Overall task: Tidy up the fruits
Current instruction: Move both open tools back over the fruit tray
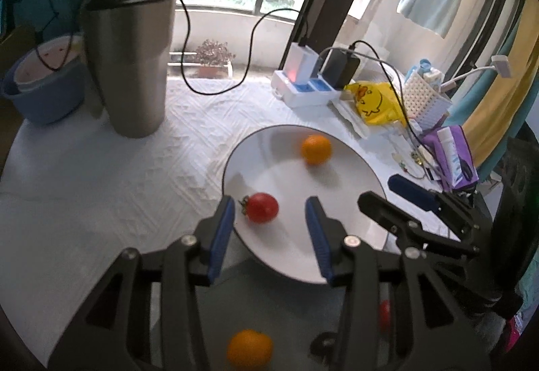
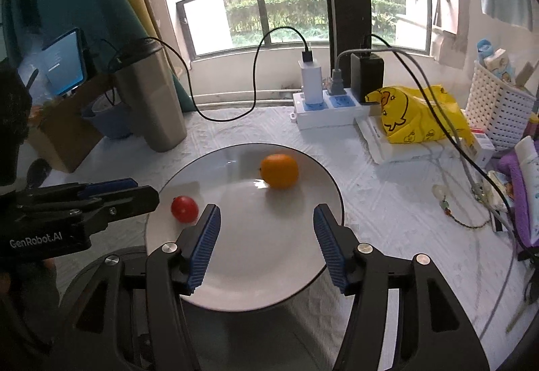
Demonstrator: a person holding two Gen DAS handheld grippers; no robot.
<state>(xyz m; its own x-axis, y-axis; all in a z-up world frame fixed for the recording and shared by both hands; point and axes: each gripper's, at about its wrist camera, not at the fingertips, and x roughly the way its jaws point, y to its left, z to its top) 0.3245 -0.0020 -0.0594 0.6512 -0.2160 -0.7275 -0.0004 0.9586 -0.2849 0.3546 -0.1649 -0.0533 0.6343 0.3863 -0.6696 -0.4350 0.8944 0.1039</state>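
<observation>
A white plate [image 1: 343, 202] [image 2: 269, 270] lies on the white cloth. On it sit a red tomato [image 1: 261, 207] [image 2: 184, 208] near its left rim and an orange [image 1: 316, 149] [image 2: 279, 170] farther back. My left gripper [image 1: 271, 202] is open and empty, its fingers either side of the tomato. My right gripper [image 2: 266, 212] is open and empty over the plate's near half; it also shows in the left wrist view [image 1: 390, 192]. A second orange [image 1: 250, 349] and something red [image 1: 385, 313] lie low behind the left fingers.
A steel tumbler [image 1: 129, 61] [image 2: 151, 98] and a blue bowl [image 1: 43, 85] stand at the left. A power strip with chargers [image 2: 323, 108], a yellow duck bag [image 2: 417, 115], a white basket [image 2: 498, 111] and purple items [image 2: 522, 189] crowd the right. Cables trail across the cloth.
</observation>
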